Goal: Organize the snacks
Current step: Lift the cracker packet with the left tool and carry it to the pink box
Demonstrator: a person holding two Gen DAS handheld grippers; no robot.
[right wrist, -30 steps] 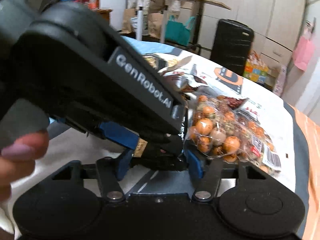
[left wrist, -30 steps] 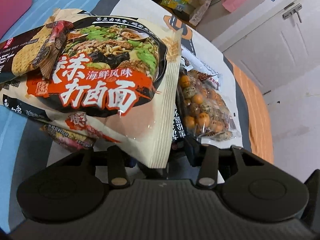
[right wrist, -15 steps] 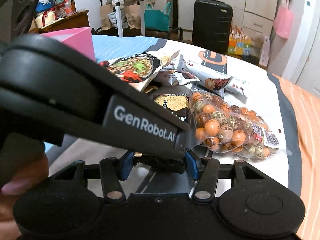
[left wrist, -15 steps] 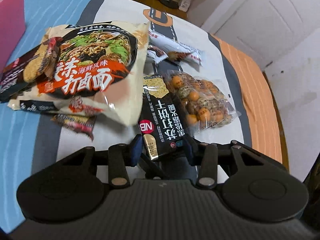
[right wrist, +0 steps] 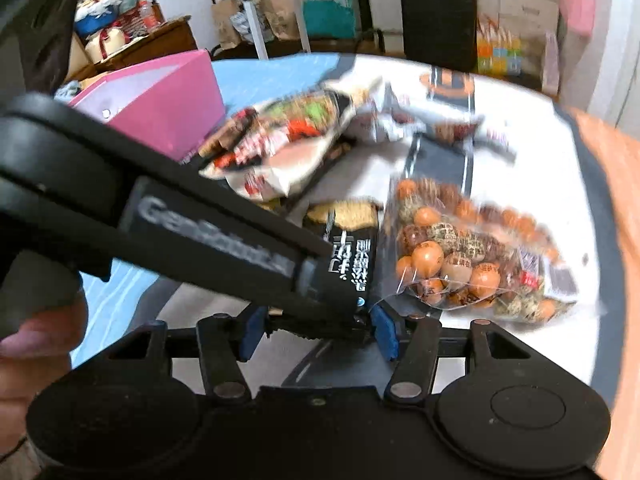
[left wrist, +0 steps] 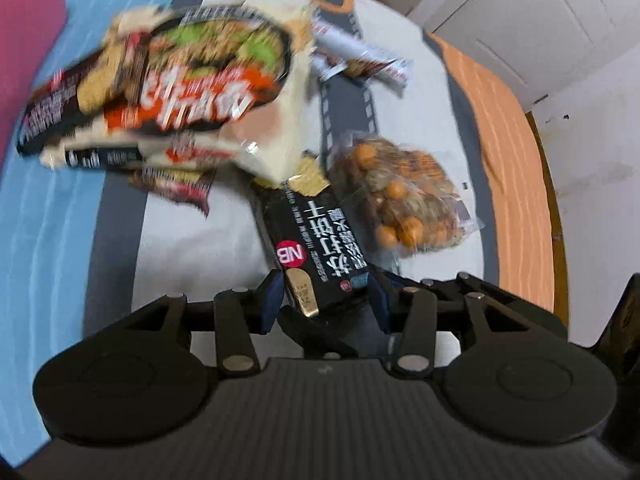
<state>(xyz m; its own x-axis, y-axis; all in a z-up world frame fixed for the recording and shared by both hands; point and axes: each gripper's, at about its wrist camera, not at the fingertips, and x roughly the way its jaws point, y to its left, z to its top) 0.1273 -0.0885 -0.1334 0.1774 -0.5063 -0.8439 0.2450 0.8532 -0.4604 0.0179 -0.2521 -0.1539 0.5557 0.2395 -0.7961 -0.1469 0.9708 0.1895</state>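
Left wrist view shows the left hand-held gripper (left wrist: 326, 300) clamped across the near end of a black rectangular foil cracker packet with white lettering (left wrist: 316, 240); both blue pads press its long edges, and the packet's long axis runs straight away from the jaws, far end tilted slightly left. In the right wrist view the right hand-held gripper (right wrist: 318, 330) has its jaws opening; the left tool's black body and the packet's end lie between its blue pads, though whether they press anything I cannot tell. Just right of the packet lies a clear plastic bag of orange and speckled round snacks (left wrist: 404, 196). Beyond and to the left, a large cream instant-noodle bag with a printed bowl (left wrist: 192, 80) rests on other packets, its corner over the black packet's far end. Farther off sit white wrappers (left wrist: 360, 60) and a pink box (right wrist: 160, 100) on the cloth-covered surface (left wrist: 192, 248). A fingertip (right wrist: 36, 332) shows at the left edge
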